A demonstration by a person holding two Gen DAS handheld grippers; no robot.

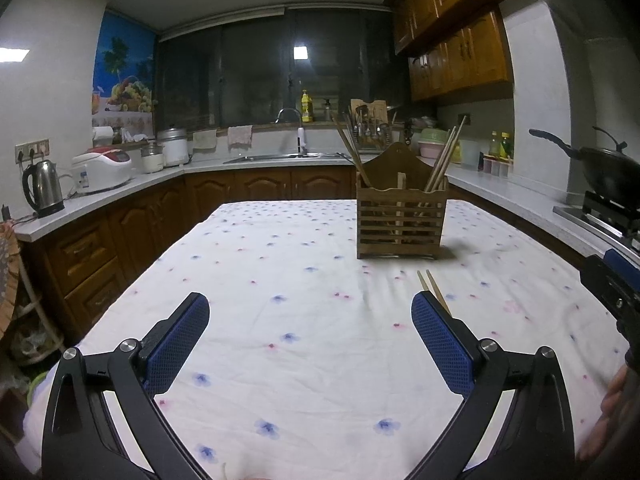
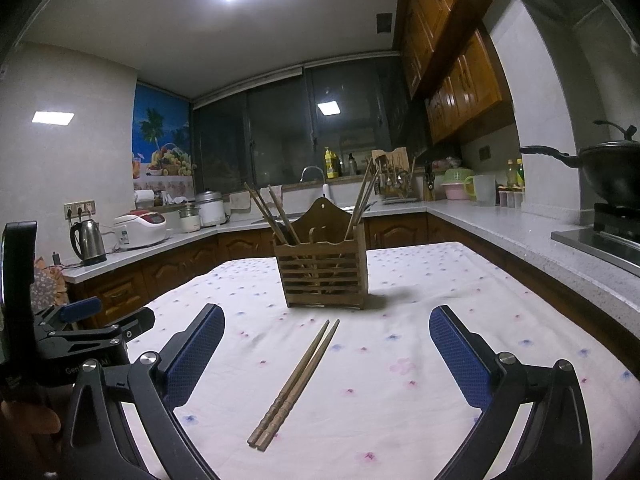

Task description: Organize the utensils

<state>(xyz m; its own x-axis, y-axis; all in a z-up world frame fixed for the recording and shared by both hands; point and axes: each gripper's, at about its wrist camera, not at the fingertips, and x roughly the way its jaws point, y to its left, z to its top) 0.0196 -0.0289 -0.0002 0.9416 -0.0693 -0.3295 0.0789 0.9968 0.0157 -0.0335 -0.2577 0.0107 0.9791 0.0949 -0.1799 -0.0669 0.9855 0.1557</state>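
Note:
A wooden slatted utensil holder stands upright on the flowered tablecloth, with several chopsticks leaning out of both its compartments; it also shows in the right wrist view. A pair of wooden chopsticks lies side by side on the cloth in front of the holder, between the right gripper's fingers. In the left wrist view only their tips show behind the right finger. My left gripper is open and empty above the cloth. My right gripper is open and empty, just above the lying chopsticks.
The tablecloth covers a table ringed by kitchen counters. A kettle and rice cooker stand at the left, a sink at the back, a black wok on the stove at the right. The other gripper shows at each view's edge.

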